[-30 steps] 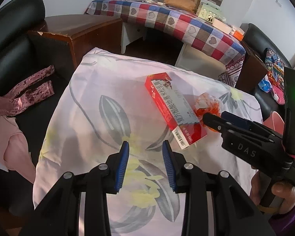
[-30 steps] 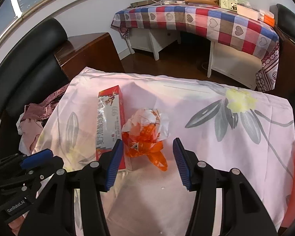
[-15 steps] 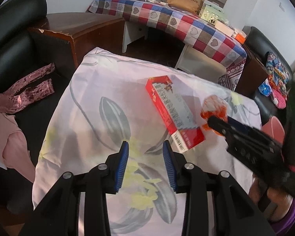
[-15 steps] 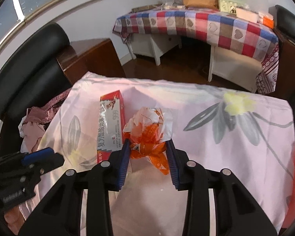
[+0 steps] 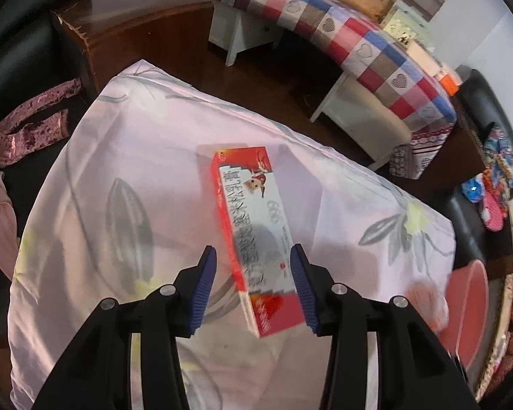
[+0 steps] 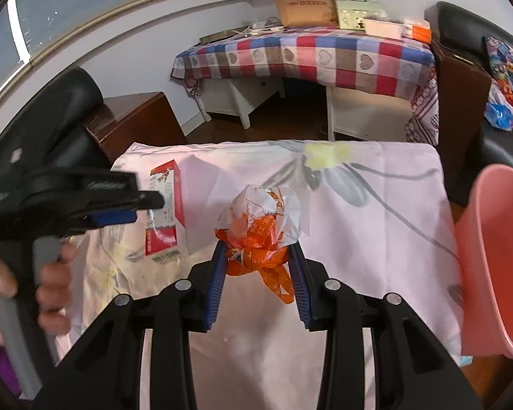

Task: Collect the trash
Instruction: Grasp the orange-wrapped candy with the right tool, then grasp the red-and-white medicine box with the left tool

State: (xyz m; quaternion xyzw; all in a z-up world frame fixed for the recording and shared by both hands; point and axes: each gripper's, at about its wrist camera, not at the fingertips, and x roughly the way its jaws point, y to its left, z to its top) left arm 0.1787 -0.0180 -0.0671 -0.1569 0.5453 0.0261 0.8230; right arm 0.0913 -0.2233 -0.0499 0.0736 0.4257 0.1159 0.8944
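Two pieces of trash are being gathered from a table draped in a pale floral cloth (image 6: 376, 212). Only a second ago the crumpled orange-and-white wrapper (image 6: 261, 229) was lying loose between spread fingers; now the right gripper (image 6: 258, 270) is pinching it at its orange knot, with the white top puffing out above, which likely means one item is secured. Beside it, nearer the table's left edge, the long red-and-white carton (image 5: 258, 239) is lying flat, barcode end toward the camera. Having swung over from bare cloth, the left gripper (image 5: 254, 283) is straddling the carton's near end, its fingers opening and not yet pressing. Off the table's right edge, a pink bin (image 6: 496, 259) is waiting, apparently the destination.
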